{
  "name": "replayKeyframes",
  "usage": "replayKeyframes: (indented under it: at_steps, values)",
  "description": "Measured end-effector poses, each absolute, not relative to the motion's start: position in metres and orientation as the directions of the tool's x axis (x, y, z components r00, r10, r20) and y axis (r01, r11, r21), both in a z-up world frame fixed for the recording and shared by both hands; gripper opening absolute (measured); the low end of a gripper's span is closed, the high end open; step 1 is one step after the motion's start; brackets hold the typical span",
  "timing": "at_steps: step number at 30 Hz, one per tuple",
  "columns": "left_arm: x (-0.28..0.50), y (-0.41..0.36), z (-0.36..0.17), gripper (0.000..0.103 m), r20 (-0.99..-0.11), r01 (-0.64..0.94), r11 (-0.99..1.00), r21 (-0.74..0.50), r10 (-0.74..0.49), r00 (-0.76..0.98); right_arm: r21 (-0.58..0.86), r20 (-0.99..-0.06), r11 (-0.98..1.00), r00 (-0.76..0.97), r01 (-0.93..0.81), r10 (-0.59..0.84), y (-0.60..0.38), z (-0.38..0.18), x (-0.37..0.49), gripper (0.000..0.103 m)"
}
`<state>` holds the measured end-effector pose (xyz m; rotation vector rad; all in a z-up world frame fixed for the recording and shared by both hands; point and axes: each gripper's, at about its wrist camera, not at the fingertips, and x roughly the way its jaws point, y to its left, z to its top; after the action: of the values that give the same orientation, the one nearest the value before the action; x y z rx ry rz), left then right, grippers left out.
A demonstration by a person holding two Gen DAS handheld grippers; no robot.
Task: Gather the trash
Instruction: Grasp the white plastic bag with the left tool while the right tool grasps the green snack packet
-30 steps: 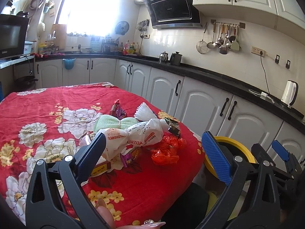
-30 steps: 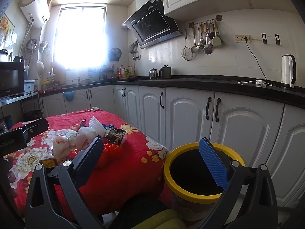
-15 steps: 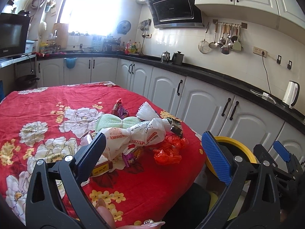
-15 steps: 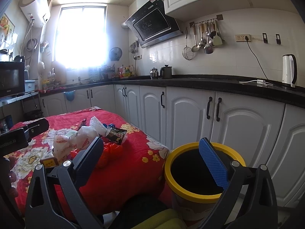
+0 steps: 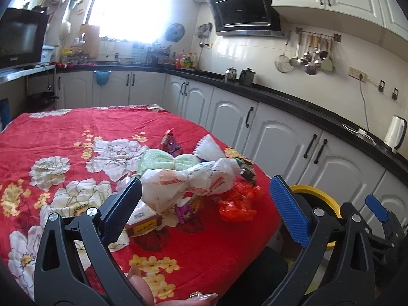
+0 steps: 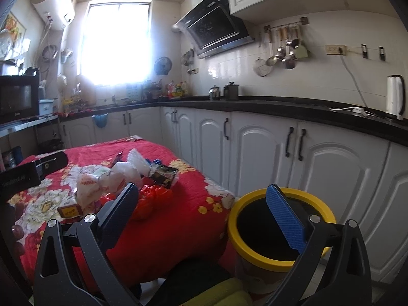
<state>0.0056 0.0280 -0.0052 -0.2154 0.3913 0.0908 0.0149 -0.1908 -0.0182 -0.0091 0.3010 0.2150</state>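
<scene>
- We hold the left gripper (image 5: 204,204) above the near edge of the surface (image 5: 63,132), its fingers spread wide with nothing between them.
- We hold the right gripper (image 6: 201,209) off the right edge of that surface, fingers likewise wide apart and empty; its blue-padded finger (image 6: 285,219) shows in front of the bin's mouth.
- The surface is covered with a red cloth printed with white and yellow flowers.
- The trash lies in a cluster near the surface's right edge, ahead of our left gripper.
- A white printed plastic bag (image 5: 188,181), knotted in the middle, is the largest piece and sits on top of the pile.
- Just beyond it lies a pale green cloth-like bundle (image 5: 165,162), pinched at its middle.
- A white pleated paper piece (image 5: 207,149) lies to the right of that bundle, at the far side of the pile.
- A crumpled red plastic bag (image 5: 237,201) lies to the right of the white bag, close to the surface's edge.
- A small brown and white box (image 5: 142,223) lies at the near side, partly behind our left finger.
- A purple wrapper (image 5: 185,209) rests between the box and the red bag.
- A dark snack packet (image 6: 164,176) lies at the right of the pile.
- A yellow-rimmed trash bin (image 6: 255,252) stands on the floor just beside the surface's right corner, in front of the white cabinets (image 6: 255,153).
</scene>
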Motion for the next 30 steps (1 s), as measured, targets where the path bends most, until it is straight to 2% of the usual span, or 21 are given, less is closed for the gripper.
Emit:
replayKeyframes:
  at_steps: [11,16,23,30]
  values:
    - [0.013,0.074,-0.005,0.092,-0.414,-0.241,0.946,-0.218,0.134,0.900,0.047,-0.362,0.951,0.882,-0.306,0.302,-0.162,-0.008,0.051,0.097]
    - [0.030,0.092,-0.009,0.092,-0.464,-0.244,0.948,-0.206,0.125,0.877,0.060,-0.411,0.940,0.850,-0.335,0.329,-0.145,-0.009,0.079,0.097]
    - [0.066,0.110,-0.022,0.092,-0.543,-0.177,0.965,-0.192,0.046,0.838,0.066,-0.485,0.944,0.816,-0.323,0.314,-0.129,-0.015,0.130,0.097]
    - [0.105,0.118,-0.041,0.092,-0.627,-0.064,0.970,-0.233,-0.100,0.773,0.188,-0.607,0.927,0.703,-0.326,0.370,-0.120,-0.035,0.193,0.097]
